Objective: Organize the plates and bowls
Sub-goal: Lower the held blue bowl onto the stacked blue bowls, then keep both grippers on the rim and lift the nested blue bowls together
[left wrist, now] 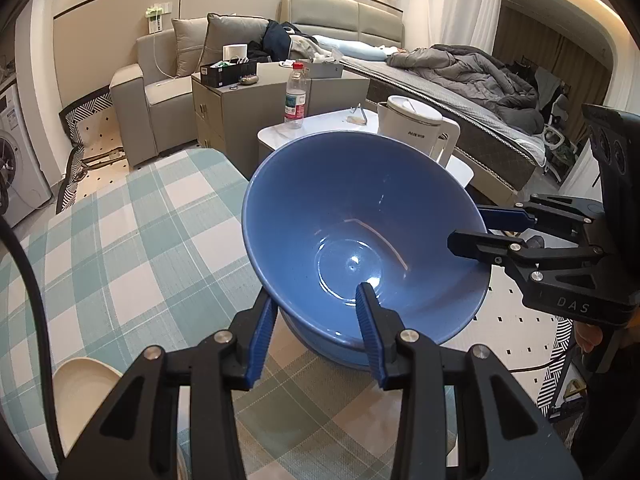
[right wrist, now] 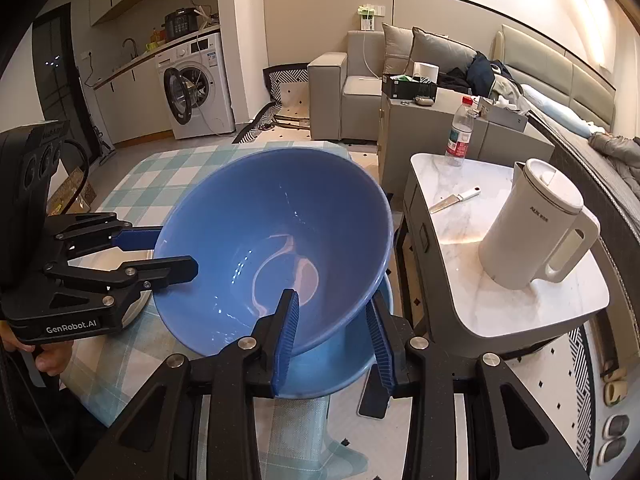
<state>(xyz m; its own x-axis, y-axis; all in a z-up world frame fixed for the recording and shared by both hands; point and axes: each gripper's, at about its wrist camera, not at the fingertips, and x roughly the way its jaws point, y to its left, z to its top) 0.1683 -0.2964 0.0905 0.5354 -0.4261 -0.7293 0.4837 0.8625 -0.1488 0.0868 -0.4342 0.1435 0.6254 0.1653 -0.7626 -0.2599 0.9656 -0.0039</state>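
Note:
A large blue bowl (left wrist: pixel 360 216) is held tilted over a second blue bowl (left wrist: pixel 332 350) that sits on the checked tablecloth. My left gripper (left wrist: pixel 316 332) straddles the near rim of the top bowl, one finger inside, one outside. My right gripper (left wrist: pixel 476 228) straddles the opposite rim. In the right wrist view the top bowl (right wrist: pixel 272 236) fills the middle, the lower bowl (right wrist: pixel 328 364) shows beneath it, my right gripper (right wrist: pixel 332 340) grips the rim, and my left gripper (right wrist: pixel 176 252) holds the far rim.
A cream plate (left wrist: pixel 86 390) lies at the table's near left. A white side table (right wrist: pixel 500 264) stands right of the checked table (left wrist: pixel 132 232), bearing a white kettle (right wrist: pixel 532 232), a knife (right wrist: pixel 454 200) and a water bottle (right wrist: pixel 460 132). Sofa and bed lie behind.

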